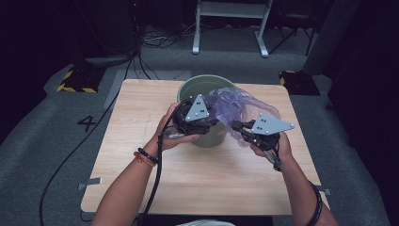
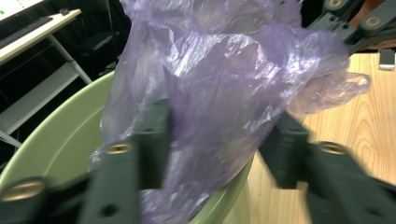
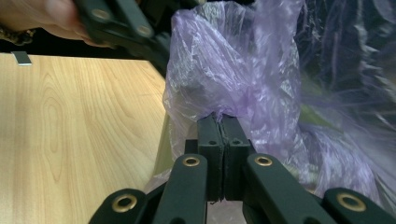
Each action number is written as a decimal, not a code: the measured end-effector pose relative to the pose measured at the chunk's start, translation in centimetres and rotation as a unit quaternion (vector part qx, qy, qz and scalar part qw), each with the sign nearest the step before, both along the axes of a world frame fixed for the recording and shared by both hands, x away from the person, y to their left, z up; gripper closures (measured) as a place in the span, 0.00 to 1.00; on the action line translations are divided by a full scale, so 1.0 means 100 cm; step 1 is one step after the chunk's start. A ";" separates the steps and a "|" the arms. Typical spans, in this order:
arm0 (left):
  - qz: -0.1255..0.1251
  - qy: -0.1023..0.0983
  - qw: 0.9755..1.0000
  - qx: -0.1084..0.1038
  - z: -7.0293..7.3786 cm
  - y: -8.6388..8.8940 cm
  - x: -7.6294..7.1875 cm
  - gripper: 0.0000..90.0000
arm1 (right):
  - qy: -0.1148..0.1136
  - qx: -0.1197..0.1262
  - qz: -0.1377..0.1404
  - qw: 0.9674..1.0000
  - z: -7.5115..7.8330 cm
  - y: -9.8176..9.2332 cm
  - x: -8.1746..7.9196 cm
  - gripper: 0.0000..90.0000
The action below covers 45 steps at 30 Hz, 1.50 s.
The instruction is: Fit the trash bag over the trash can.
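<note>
Left hand-held gripper [image 1: 217, 121] parted; right hand-held gripper [image 1: 236, 126] clamped.

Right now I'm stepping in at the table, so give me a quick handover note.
Right gripper: shut on a fold of the purple bag.
Left gripper: open, jaws either side of the bag, not pressing it.
Green bin stands on the table; the bag is bunched over its rim.
Done: bag brought to the bin.
Left: probably spread the bag and line the bin.
</note>
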State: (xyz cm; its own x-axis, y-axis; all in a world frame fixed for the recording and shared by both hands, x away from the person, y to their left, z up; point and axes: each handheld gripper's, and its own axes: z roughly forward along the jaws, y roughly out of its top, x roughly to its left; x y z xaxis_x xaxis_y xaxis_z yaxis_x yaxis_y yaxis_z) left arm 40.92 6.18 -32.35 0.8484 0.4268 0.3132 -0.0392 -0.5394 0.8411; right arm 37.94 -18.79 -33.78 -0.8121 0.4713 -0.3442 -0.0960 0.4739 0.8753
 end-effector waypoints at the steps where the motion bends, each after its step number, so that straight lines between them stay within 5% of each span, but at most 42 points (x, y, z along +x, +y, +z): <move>1: 0.001 -0.001 1.000 0.003 -0.001 -0.001 0.000 0.70 | 0.000 0.001 0.002 1.000 0.000 0.001 0.000 1.00; 5: -0.004 -0.008 1.000 -0.001 -0.002 0.001 -0.001 0.92 | 0.000 0.002 0.010 1.000 0.002 0.005 -0.002 1.00; 9: -0.001 -0.011 1.000 0.004 -0.004 0.005 -0.002 0.99 | -0.001 0.004 0.014 1.000 0.002 0.007 -0.004 0.94; 19: 0.011 0.002 1.000 -0.005 -0.009 0.023 0.001 0.99 | -0.018 0.028 0.002 0.999 0.007 -0.010 -0.011 0.62; 31: 0.022 0.003 1.000 -0.017 -0.012 0.037 0.000 0.99 | -0.065 0.044 -0.018 0.997 0.019 -0.042 -0.028 0.54; 45: 0.033 0.009 0.999 -0.025 -0.014 0.051 0.000 0.99 | -0.099 0.088 -0.077 0.988 0.026 -0.069 -0.030 0.37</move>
State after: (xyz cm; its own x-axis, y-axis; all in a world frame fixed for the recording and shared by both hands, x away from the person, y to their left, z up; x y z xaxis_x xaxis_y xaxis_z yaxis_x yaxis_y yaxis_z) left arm 40.96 11.26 -33.70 0.8229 0.4968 0.2758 0.0101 -0.4980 0.8671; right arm 34.90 -25.73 -31.19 -0.6506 0.6515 -0.3902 -0.2119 0.3376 0.9171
